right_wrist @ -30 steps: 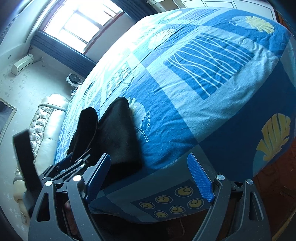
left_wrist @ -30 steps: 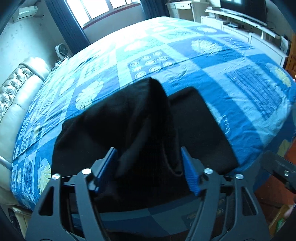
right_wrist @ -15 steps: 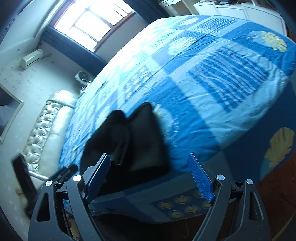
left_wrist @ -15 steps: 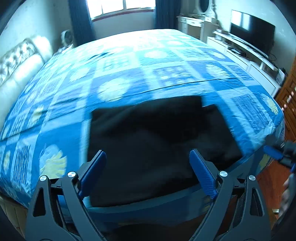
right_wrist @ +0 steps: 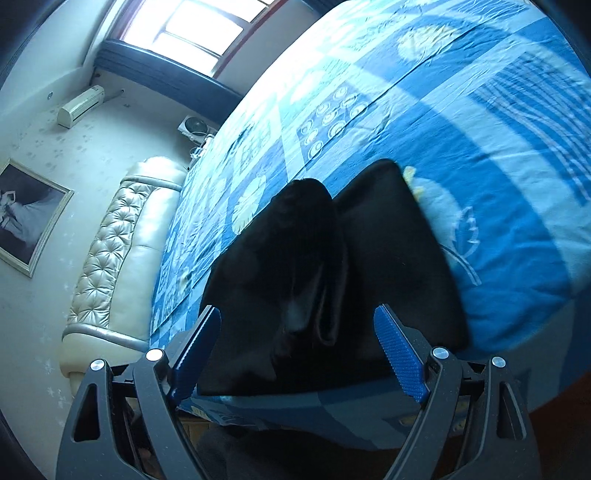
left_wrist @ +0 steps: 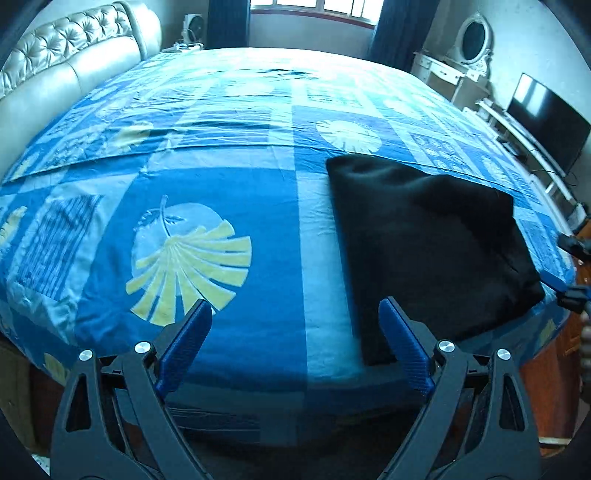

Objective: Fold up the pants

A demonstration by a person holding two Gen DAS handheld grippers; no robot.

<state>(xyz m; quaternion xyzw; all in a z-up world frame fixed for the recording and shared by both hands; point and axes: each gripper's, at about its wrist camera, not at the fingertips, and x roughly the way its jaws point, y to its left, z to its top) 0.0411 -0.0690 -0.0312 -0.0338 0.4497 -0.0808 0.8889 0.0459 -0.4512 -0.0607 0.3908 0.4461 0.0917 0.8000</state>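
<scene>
Both wrist views look down across bed (left_wrist: 258, 229) from foot edge; share black pants (left_wrist: 424, 243).

Matt black cloth pants (left_wrist: 424, 236), smooth blue printed bedspread (left_wrist: 229, 206), glossy tufted leather headboard (right_wrist: 110, 266)

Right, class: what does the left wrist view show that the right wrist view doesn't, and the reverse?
Left wrist only: a television, an oval mirror and the right gripper at the frame edge.
Right wrist only: a framed picture and an air conditioner.
Both: the folded black pants on the blue bedspread, and the tufted headboard.
</scene>
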